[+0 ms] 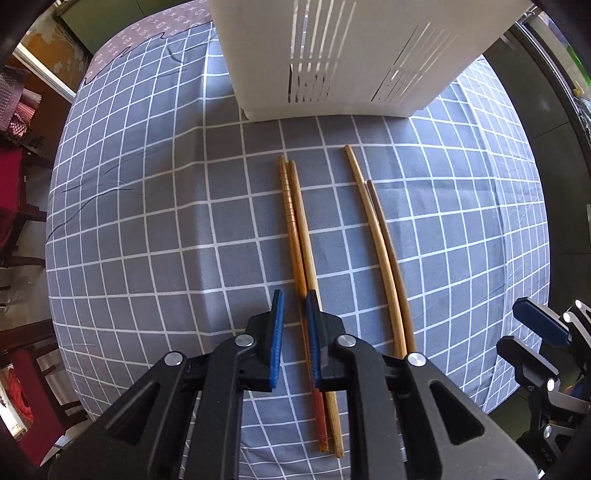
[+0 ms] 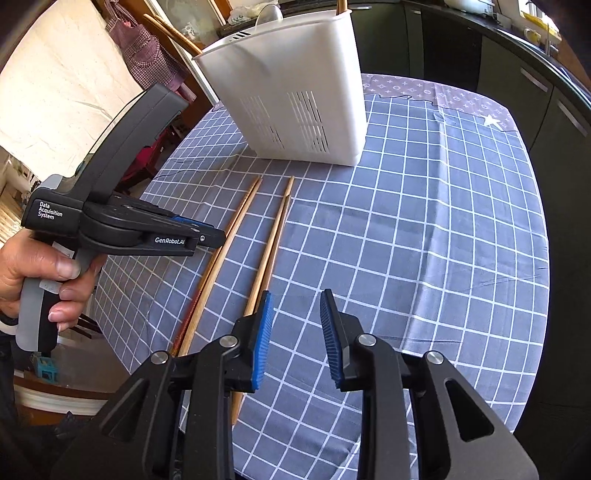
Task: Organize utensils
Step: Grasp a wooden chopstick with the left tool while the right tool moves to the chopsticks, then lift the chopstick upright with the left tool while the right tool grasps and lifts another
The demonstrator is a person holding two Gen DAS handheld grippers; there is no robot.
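Two pairs of wooden chopsticks lie side by side on the checked cloth, in front of a white slotted utensil holder (image 1: 351, 55) (image 2: 295, 92). My left gripper (image 1: 295, 295) (image 2: 218, 236) points down over the left pair (image 1: 293, 229) (image 2: 240, 214), whose near end is red. Its blue pads stand almost together. That pair runs along and under the right-hand pad; a grip on it does not show. My right gripper (image 2: 295, 295) (image 1: 543, 328) is open over bare cloth. The right pair (image 1: 380, 236) (image 2: 275, 236) passes just outside its left pad.
The holder has wooden handles (image 2: 173, 33) and a spoon (image 2: 269, 13) sticking out. A hand (image 2: 40, 273) holds the left gripper's handle. The table's near edge (image 2: 122, 354) lies close below the grippers. Dark cabinets (image 2: 517, 74) stand behind, and chairs (image 1: 22, 177) stand to the left.
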